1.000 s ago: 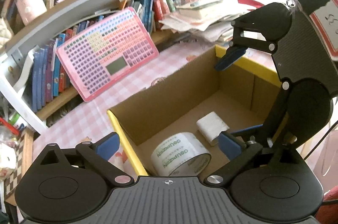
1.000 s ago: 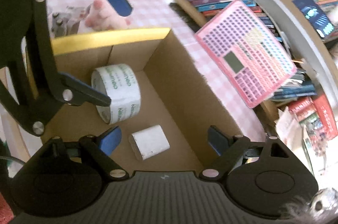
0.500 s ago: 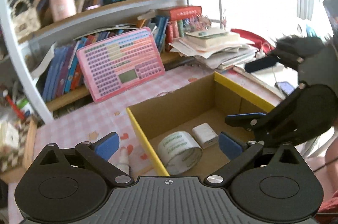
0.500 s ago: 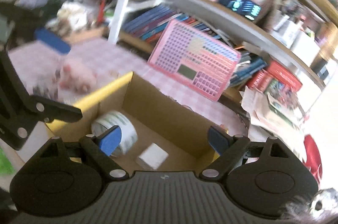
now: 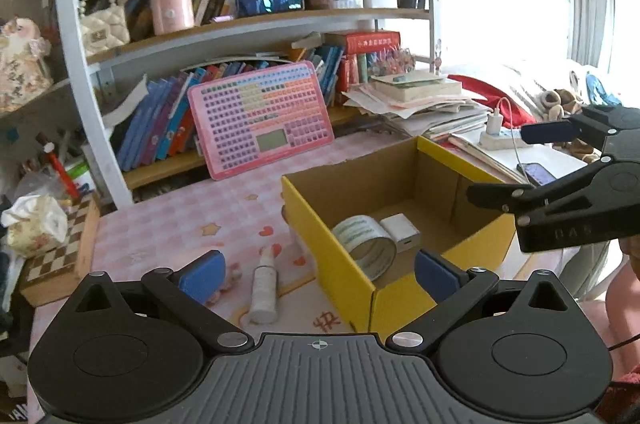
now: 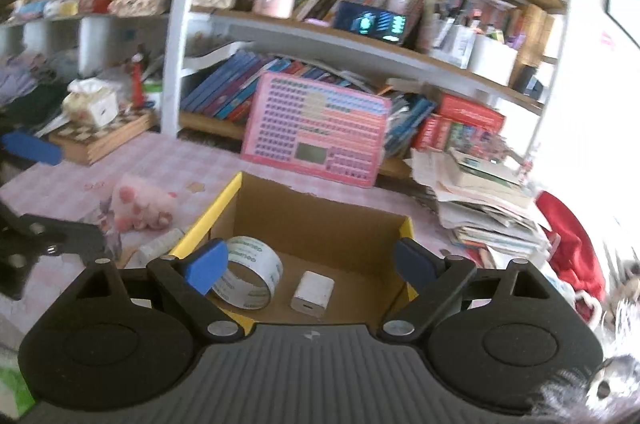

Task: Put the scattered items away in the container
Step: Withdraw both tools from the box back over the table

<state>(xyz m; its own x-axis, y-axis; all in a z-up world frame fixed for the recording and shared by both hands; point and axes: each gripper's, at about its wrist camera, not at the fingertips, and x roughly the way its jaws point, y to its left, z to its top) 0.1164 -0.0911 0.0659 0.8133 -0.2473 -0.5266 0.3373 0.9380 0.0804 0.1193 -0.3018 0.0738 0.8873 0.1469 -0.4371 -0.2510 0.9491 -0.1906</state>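
The yellow-sided cardboard box (image 5: 340, 264) sits open on the pink checked tablecloth (image 5: 224, 212), holding a tape roll (image 5: 366, 244) with green lettering too small to read, and just beside it a white charger block (image 5: 402, 230). A white tube (image 5: 264, 284) lies on the cloth left of the box, near a pink plush toy (image 6: 140, 204). The left gripper (image 5: 320, 272) stands wide and empty; the right gripper (image 6: 310, 264) is opening, nothing between its jaws.

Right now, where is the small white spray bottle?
In the left wrist view, the white spray bottle lies on the pink checked tablecloth, just outside the left wall of the yellow cardboard box, not inside it.
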